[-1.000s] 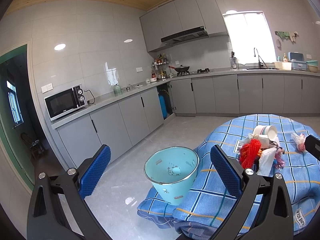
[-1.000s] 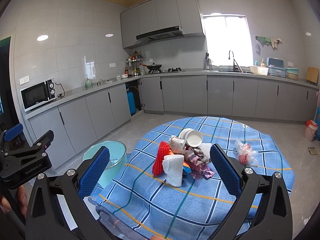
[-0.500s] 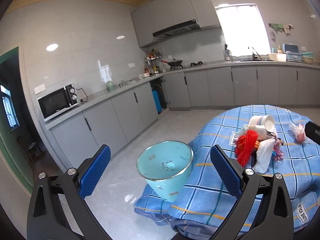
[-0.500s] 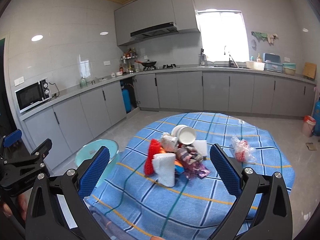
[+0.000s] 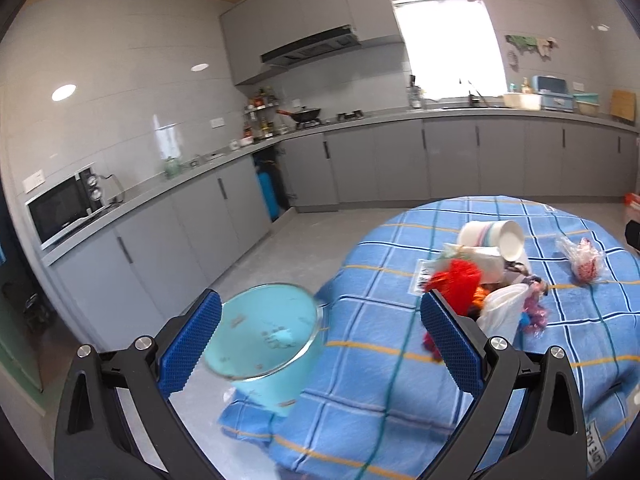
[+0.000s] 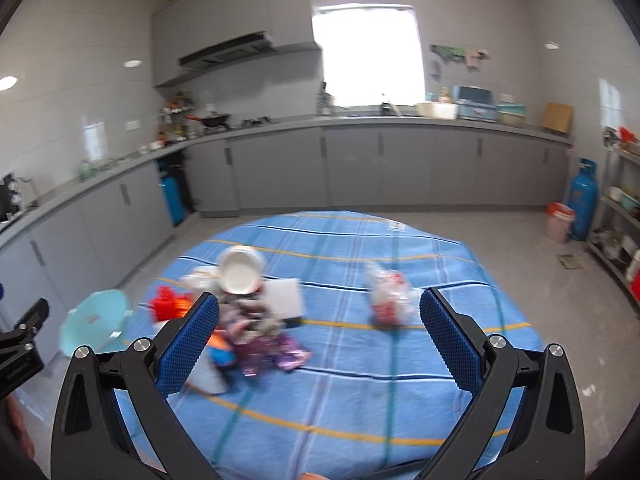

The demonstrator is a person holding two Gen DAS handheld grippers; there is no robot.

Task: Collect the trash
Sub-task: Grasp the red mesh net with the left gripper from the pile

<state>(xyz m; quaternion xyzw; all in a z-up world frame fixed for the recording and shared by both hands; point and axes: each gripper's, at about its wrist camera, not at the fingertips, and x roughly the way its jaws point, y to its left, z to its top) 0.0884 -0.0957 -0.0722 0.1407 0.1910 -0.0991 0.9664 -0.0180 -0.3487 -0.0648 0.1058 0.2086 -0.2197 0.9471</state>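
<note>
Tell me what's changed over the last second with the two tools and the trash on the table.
Both tools swung to the right. The left tool now frames the teal bin on its left side, with more of the trash pile in view. The right tool turned off the pile toward the loose plastic bag. Nothing was grabbed or released; both tools stay open, and the trash lies where it was on the blue checked cloth.

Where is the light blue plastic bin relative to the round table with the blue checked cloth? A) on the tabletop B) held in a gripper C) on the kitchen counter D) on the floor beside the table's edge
D: the light blue plastic bin stands on the floor against the hanging blue checked cloth, with both grippers open and empty.
</note>
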